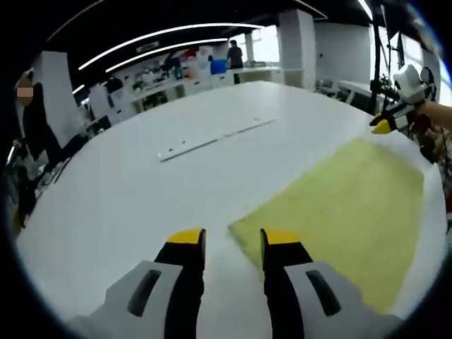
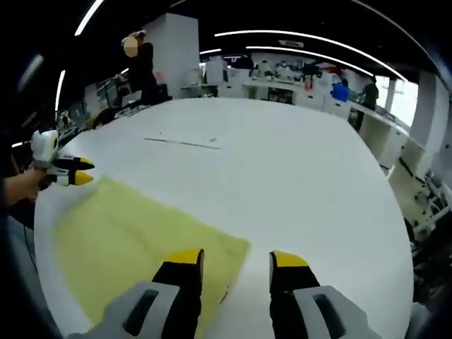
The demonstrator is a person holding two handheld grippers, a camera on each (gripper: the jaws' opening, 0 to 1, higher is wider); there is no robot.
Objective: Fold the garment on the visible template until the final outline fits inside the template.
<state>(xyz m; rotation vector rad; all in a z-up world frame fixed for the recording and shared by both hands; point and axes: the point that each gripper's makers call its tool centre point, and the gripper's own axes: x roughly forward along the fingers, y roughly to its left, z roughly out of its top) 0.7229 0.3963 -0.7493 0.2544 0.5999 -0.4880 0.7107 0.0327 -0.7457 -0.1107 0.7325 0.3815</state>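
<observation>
Open jaws at garment (image 1: 339, 212) corner

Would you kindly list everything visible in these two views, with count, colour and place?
table: one, white, large, spans both views.
yellow sheet: one, pale yellow, lying flat on the table near the grippers; whether it is garment or template I cannot tell.
seam strip: one, thin pale line across the table's far part.
shelves and desks: several, white with mixed items, along the far wall.
bystanders: at least three, dark clothes, standing beyond the table.
ceiling lights: several, white strips overhead.
left hand-held gripper: one, black with yellow tips, jaws apart at the sheet's corner.
right hand-held gripper: one, same colours, jaws apart over the sheet's edge.
</observation>
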